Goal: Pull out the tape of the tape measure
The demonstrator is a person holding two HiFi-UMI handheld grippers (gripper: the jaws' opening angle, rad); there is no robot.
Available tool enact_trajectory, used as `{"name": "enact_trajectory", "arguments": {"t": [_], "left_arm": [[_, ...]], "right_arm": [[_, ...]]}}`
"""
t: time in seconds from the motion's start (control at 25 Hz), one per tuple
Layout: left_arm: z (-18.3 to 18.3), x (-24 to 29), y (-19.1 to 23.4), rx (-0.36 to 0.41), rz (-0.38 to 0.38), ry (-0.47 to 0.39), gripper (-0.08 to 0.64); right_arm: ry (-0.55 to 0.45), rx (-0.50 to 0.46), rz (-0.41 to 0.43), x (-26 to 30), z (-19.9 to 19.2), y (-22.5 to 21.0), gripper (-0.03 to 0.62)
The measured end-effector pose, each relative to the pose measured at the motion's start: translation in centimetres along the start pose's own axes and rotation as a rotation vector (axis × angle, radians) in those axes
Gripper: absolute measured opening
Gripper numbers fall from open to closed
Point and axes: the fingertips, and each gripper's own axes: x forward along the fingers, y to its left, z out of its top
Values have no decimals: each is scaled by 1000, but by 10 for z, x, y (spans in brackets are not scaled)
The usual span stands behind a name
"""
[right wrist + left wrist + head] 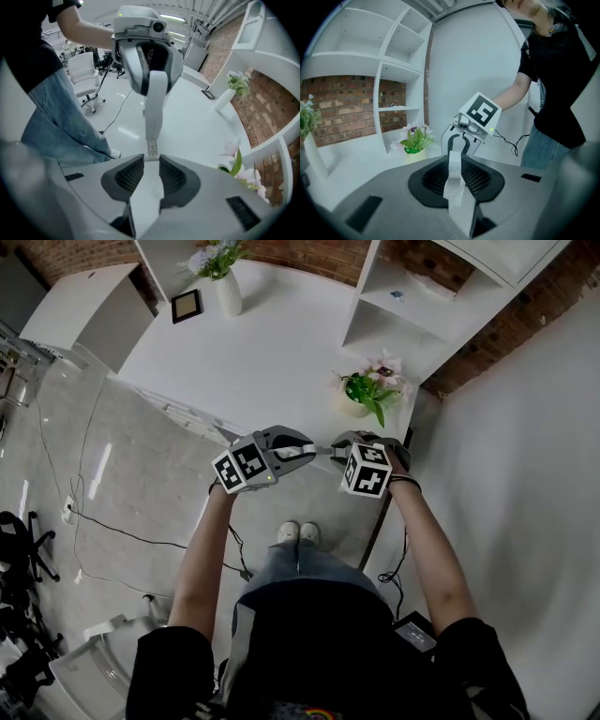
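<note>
We see the left gripper (456,162) clamped on the tape measure (457,187), a slim white case held edge-on between its dark ribbed pads, with its far end sticking out past the jaw tips. The right gripper (150,158) faces it nose to nose, so the case bridges the short gap between the two. From the right gripper view, the case runs out of the left gripper's jaws towards us, and the short tape end (151,149), with printed markings, sits right at the mouth of the right gripper's jaws. Those jaws stand a little apart, with a narrow gap about as wide as the tape; we cannot tell whether the pads touch its edges. Both grippers are held in the air in front of the person, the right one tipped steeply downwards, with a forearm behind each. Just beyond the right gripper, a potted plant (367,390) with pink flowers stands at the near corner of a white table (281,343). Well beyond both grippers, at the table's far end, are a white vase of flowers (228,289) and a small dark frame (187,305). White shelves (412,306) stand beside the plant.
</note>
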Motion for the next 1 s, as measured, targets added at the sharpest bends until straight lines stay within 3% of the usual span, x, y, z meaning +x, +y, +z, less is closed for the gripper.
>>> {"name": "enact_trajectory", "arguments": {"t": [0.36,1.0], "left_arm": [[-7,-22,5,-57,-2,-25,80],[-39,-62,11,-80,26,47,80]], "right_arm": [[26,91,-23,-15,-30,-3,97],[100,180,-47,-33,-84,-2,97]]}}
